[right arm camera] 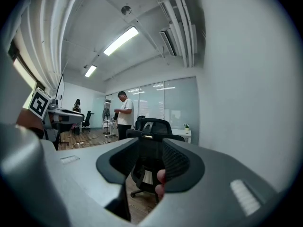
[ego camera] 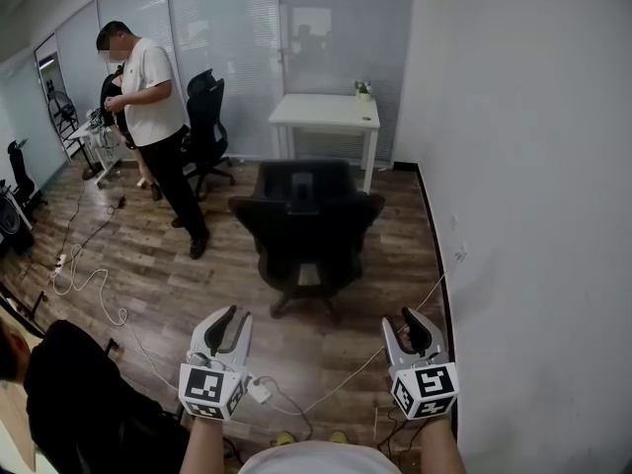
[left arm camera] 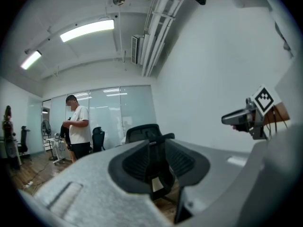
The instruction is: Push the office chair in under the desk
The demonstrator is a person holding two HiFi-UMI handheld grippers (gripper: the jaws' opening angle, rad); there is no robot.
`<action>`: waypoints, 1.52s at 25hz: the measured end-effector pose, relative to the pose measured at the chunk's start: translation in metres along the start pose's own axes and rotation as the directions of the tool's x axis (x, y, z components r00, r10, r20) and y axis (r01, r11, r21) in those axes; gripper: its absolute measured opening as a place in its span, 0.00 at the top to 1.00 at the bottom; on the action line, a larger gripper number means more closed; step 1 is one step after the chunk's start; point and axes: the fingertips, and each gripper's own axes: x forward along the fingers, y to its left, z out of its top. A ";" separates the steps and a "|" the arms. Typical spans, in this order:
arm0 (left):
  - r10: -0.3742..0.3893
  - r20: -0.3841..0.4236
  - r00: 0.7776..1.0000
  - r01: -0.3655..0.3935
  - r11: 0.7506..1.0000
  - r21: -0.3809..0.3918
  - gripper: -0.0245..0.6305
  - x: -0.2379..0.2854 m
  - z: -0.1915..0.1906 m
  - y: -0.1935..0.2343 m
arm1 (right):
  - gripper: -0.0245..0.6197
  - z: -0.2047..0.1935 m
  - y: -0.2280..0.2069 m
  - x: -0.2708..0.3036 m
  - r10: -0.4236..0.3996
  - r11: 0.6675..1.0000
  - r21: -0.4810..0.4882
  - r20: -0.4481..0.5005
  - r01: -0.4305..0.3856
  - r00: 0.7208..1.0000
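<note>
A black office chair stands on the wood floor with its back toward me, a short way in front of the small white desk at the glass wall. My left gripper and right gripper are held low in the head view, short of the chair and apart from it. Both point level at it. In the left gripper view the chair shows through the gap of the open jaws. The right gripper view frames the chair the same way, with the desk behind. Nothing is held.
A person in a white shirt stands at the left beside a second black chair. Cables and a white plug lie on the floor. A white wall runs along the right. A small plant sits on the desk.
</note>
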 end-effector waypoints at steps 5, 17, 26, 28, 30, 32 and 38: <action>0.015 -0.002 1.000 -0.015 1.000 0.011 0.80 0.017 0.004 -0.017 | 0.75 -0.004 -0.023 0.002 0.028 1.000 -0.011 0.004 -0.028 1.000; 0.020 -0.019 1.000 -0.020 1.000 0.024 0.80 0.070 0.004 -0.032 | 0.75 -0.011 -0.071 0.032 0.063 0.998 0.005 0.013 -0.063 0.998; 0.009 -0.022 1.000 -0.009 1.000 0.022 0.80 0.133 -0.016 -0.003 | 0.75 -0.020 -0.095 0.101 0.057 0.998 0.007 0.011 -0.058 0.998; 0.006 -0.019 1.000 -0.006 1.000 0.017 0.80 0.152 -0.021 0.016 | 0.75 -0.020 -0.097 0.125 0.054 0.999 0.001 0.008 -0.054 0.999; 0.005 -0.020 1.000 -0.004 1.000 0.006 0.80 0.173 -0.028 0.037 | 0.75 -0.022 -0.098 0.153 0.053 0.999 0.000 -0.003 -0.053 0.999; 0.000 -0.021 1.000 0.000 1.000 -0.001 0.80 0.196 -0.032 0.060 | 0.75 -0.019 -0.097 0.183 0.051 0.999 -0.004 -0.012 -0.051 0.999; -0.031 -0.026 0.999 0.031 0.999 -0.014 0.80 0.270 -0.037 0.135 | 0.75 0.002 -0.098 0.283 0.039 0.999 -0.007 -0.020 -0.039 0.999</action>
